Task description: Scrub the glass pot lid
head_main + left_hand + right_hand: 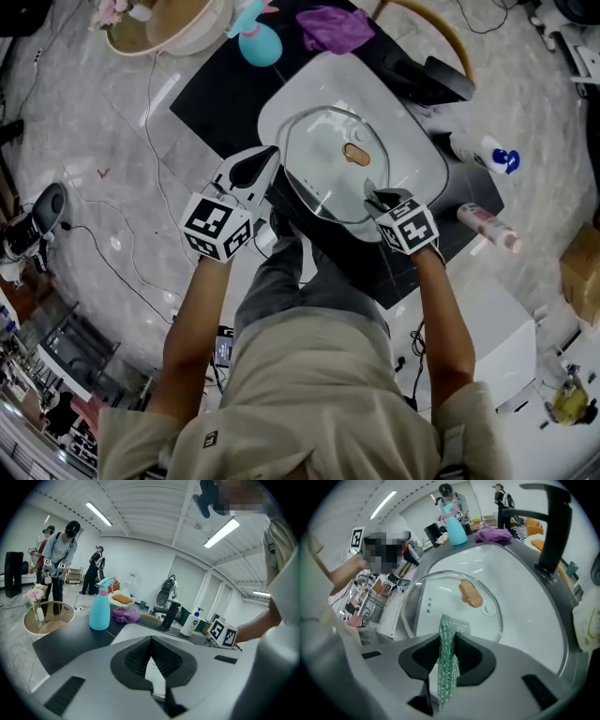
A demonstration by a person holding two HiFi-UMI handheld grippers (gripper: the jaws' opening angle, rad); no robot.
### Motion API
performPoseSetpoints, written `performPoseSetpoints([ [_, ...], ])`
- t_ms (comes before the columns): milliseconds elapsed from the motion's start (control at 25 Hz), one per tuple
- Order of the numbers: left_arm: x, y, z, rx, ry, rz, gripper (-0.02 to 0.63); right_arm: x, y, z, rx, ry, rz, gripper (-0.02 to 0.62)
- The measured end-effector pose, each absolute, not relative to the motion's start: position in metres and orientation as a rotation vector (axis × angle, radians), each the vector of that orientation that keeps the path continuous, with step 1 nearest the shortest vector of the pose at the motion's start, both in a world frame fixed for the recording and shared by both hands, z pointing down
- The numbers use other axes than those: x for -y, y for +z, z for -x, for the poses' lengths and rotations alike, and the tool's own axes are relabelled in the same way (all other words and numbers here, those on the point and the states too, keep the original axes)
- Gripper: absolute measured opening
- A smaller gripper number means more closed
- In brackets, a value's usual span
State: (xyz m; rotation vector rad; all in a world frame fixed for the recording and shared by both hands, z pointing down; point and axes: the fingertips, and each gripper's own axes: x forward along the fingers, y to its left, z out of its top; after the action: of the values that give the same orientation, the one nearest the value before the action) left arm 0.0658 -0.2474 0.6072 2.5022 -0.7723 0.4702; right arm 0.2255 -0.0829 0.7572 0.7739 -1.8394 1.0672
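Observation:
A glass pot lid (323, 169) with a brown knob (356, 155) lies tilted in the white sink (417, 141). My left gripper (270, 165) is at the lid's left edge and is shut on the lid rim (155, 671), which shows as a thin pale wedge between its jaws. My right gripper (377, 198) is at the near right rim of the lid and is shut on a green mesh scrub pad (448, 654). In the right gripper view the pad hangs over the lid (440, 597), just short of the knob (469, 594).
A black faucet (427, 75) stands behind the basin. A blue spray bottle (258, 42) and a purple cloth (336, 28) sit on the dark counter at the back. A soap bottle (483, 152) and a pink bottle (487, 225) lie to the right. People stand far off (61, 550).

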Motion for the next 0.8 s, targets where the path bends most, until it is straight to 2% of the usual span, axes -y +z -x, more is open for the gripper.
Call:
performPoseSetpoints([
  [440,0.241,0.615,-0.042,0.834,0.478,-2.467,0.014,0.158,0.728,-0.093,2.051,0.663,-0.609,0.095],
  [600,0.243,0.615,-0.037,0.823,0.453,-2.479,0.014,0.183,0.737,-0.081,2.025,0.573,-0.617,0.097],
  [800,0.247,0.610,-0.018,0.842,0.439,-2.466,0.014,0.170,0.730,-0.084,2.025,0.620,-0.640,0.095],
])
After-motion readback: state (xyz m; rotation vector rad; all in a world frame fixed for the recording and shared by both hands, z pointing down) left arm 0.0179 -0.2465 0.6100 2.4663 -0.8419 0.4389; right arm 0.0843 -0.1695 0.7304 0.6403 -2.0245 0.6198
